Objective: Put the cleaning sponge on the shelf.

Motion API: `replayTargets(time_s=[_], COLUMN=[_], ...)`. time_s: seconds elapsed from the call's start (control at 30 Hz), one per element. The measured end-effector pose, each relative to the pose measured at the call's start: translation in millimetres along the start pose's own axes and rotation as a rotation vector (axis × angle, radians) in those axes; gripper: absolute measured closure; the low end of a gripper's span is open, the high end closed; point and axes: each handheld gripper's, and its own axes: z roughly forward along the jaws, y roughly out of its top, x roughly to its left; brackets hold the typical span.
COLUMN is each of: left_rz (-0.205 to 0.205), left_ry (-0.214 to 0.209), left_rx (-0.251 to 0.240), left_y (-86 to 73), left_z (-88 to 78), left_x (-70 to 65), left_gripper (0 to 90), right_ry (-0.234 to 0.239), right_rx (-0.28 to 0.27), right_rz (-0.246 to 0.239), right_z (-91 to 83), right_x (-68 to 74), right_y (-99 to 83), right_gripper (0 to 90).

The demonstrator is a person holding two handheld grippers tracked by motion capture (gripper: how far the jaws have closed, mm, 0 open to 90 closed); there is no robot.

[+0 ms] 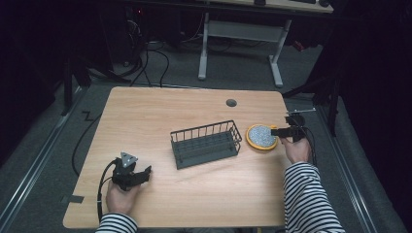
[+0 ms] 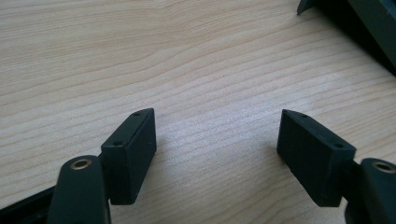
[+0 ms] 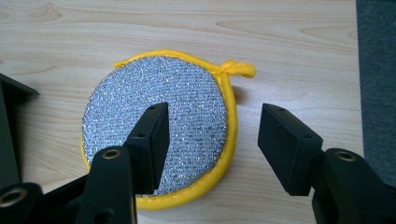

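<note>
Right tool (image 3: 212, 135) gapes above the yellow-rimmed scourer (image 3: 159, 126); left tool (image 2: 217, 147) gapes over the bare wooden table (image 2: 140, 56); dark room.

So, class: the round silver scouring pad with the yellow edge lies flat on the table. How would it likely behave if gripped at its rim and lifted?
The scouring pad looks thin and cloth-edged, so it would probably sag rather than stay stiff. Its glittery mesh face seems rough, so likely not slippery. Lying flat, it should slide rather than roll when pushed.
</note>
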Motion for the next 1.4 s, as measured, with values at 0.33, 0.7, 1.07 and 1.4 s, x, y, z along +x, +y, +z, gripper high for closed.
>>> replayTargets(time_s=[0.33, 0.7, 1.07, 1.4], left_rz=[0.0, 0.0, -0.001, -0.001], left_ry=[0.0, 0.002, 0.002, 0.002], left_rx=[0.0, 0.0, -0.001, -0.001], left_y=[0.0, -0.1, -0.1, -0.1], left_z=[0.0, 0.0, 0.0, 0.0], left_x=[0.0, -0.2, -0.1, -0.1], left_gripper=[28.8, 28.6, 28.6, 28.7], right_ry=[0.021, 0.031, 0.119, 0.164], right_rx=[0.059, 0.11, 0.128, 0.135], right_rz=[0.023, 0.02, 0.06, 0.021], right_z=[13.7, 27.6, 34.0, 36.4], right_x=[-4.0, -1.2, -10.0, -4.0], right_y=[-2.2, -6.2, -9.7, -11.5], right_gripper=[45.5, 48.8, 58.0, 74.5])
